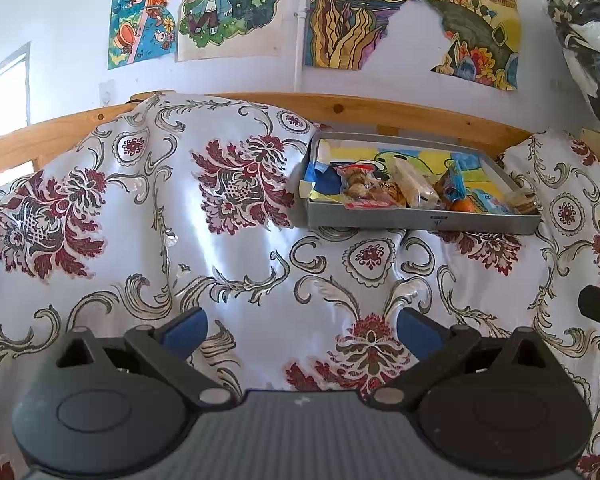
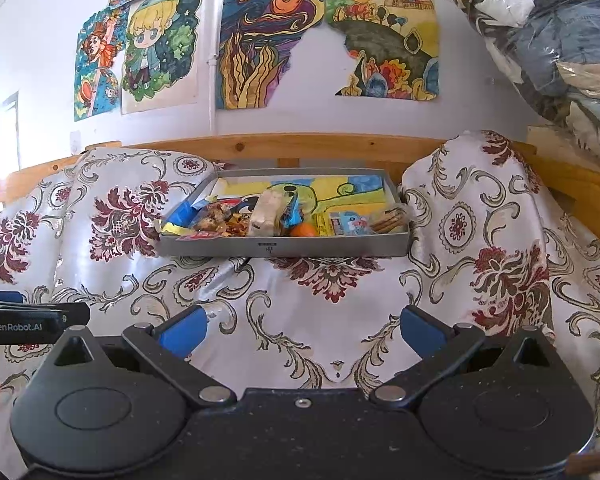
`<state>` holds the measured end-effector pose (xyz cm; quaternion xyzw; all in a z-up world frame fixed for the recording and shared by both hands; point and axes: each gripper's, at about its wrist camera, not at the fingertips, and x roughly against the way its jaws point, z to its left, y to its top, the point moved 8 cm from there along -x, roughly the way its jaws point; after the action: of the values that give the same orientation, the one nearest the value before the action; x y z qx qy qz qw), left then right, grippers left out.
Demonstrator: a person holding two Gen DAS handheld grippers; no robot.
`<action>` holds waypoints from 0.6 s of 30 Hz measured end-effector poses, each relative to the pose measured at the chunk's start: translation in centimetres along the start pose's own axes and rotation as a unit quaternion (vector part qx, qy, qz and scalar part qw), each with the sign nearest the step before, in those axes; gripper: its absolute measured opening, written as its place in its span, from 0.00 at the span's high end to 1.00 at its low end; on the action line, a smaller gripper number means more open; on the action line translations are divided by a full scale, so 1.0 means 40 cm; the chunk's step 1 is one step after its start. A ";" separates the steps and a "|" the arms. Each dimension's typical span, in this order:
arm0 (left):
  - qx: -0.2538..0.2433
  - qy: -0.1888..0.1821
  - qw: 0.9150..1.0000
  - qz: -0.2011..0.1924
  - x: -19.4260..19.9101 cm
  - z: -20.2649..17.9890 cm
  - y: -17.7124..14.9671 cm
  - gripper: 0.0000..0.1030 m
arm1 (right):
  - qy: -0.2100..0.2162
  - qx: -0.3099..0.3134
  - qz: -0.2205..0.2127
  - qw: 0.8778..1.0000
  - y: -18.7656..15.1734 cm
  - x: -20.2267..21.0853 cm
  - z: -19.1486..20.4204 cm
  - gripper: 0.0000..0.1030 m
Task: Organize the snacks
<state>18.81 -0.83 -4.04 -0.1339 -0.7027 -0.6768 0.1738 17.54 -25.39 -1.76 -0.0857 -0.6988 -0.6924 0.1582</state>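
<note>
From the left wrist view, the left hand-held gripper [image 1: 302, 330] hangs above a shiny floral cloth [image 1: 228, 264] with its blue-padded fingers [image 1: 186, 330] spread wide and nothing between them; ahead and to the right sits a shallow grey tray [image 1: 420, 222], resting on the cloth near a wooden rail [image 1: 340, 110]; the snacks [image 1: 416, 192] lie bunched along the tray's near wall, among them a clear bag of brown pieces [image 1: 360, 188], a pale wrapped bar [image 1: 414, 188], an orange item [image 1: 462, 205] and a light blue packet [image 1: 494, 204]; the far part of the tray shows a bright drawing on its floor; coloured drawings [image 1: 236, 4] hang on the white wall behind, and a black piece of the other tool pokes in at the right edge. From the right wrist view, the right hand-held gripper [image 2: 302, 330] likewise stands wide apart and empty over the cloth [image 2: 320, 320]; the tray [image 2: 284, 246] lies straight ahead, well apart from the fingertips [image 2: 422, 330], between two raised folds of cloth; the snacks [image 2: 284, 216] crowd its front half, with round biscuits [image 2: 390, 218] in the right corner; bagged clothing [image 2: 540, 48] is stacked at upper right.
</note>
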 end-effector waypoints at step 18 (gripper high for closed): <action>0.000 0.002 1.000 0.002 0.001 0.002 -0.004 0.01 | 0.012 0.003 0.007 1.000 -0.010 -0.010 0.002 0.01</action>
<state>18.70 -0.77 -4.17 -0.1341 -0.7020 -0.6769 0.1763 17.77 -25.26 -2.28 -0.0814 -0.6980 -0.6905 0.1717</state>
